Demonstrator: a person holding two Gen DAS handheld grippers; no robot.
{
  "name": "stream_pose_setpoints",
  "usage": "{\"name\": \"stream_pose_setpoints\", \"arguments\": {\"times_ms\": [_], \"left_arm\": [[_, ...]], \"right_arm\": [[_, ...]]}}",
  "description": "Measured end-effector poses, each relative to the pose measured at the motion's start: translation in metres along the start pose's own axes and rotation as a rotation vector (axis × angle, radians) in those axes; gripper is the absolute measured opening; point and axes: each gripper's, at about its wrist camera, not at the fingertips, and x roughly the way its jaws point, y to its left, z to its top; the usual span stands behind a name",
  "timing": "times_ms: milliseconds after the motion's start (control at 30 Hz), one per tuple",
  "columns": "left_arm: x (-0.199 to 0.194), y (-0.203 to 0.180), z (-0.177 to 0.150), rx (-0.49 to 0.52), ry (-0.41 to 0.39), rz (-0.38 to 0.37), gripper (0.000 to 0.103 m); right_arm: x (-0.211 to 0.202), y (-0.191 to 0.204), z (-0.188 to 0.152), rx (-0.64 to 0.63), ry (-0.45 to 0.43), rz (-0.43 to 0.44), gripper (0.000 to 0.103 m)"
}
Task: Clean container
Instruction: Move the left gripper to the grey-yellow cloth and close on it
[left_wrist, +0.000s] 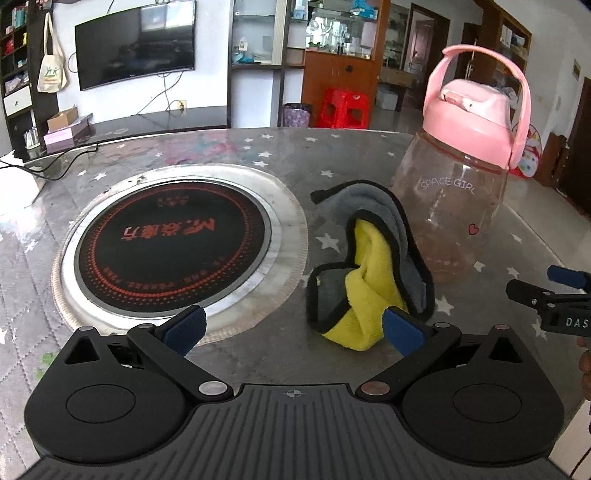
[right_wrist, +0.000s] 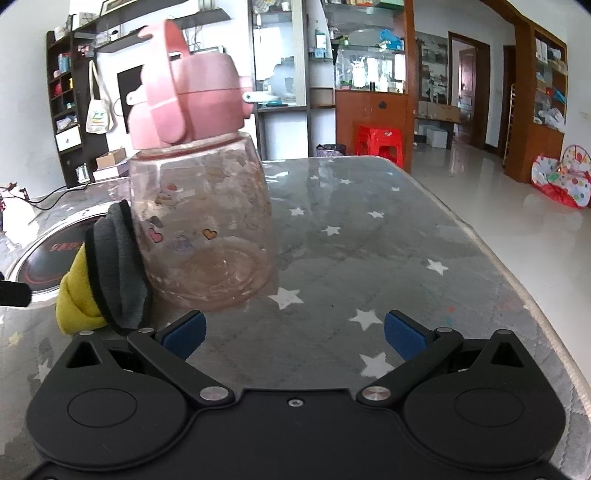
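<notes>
While both tongs, left (left_wrist: 293, 326) and right (right_wrist: 294, 330), stand apart and empty, the cloth (left_wrist: 364, 273) lies crumpled against the capped bottle (left_wrist: 456, 206) on the counter (right_wrist: 369, 236). Brownish film shows inside, so cleaning appears unfinished. Open room lies right; the edge is near.

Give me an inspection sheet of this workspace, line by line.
Surface: grey star-print table with a round inset cooktop.
Job's things: clear bottle with pink lid, upright, grimy inside; yellow-grey cloth crumpled beside it, seemingly touching.
Clutter: white object at the table's far left edge.
Grippers: left gripper jaws open, one pad over the cloth; right gripper jaws open, empty.
Cables: black cable on the far left.
Surroundings: television, red stool, shelves.
</notes>
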Motion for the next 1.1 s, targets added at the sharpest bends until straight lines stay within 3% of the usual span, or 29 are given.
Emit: {"name": "stream_pose_setpoints", "arguments": {"times_ms": [767,1100], "left_arm": [[0.042,-0.049,0.042,0.123,-0.007,-0.072,0.102],[0.067,-0.050,0.051,0.132,0.044,-0.079,0.088]], "right_arm": [[-0.009,0.002,-0.004,0.002,-0.011,0.037,0.103],[-0.003,0.003,-0.003,0.015,-0.008,0.036,0.103]]}}
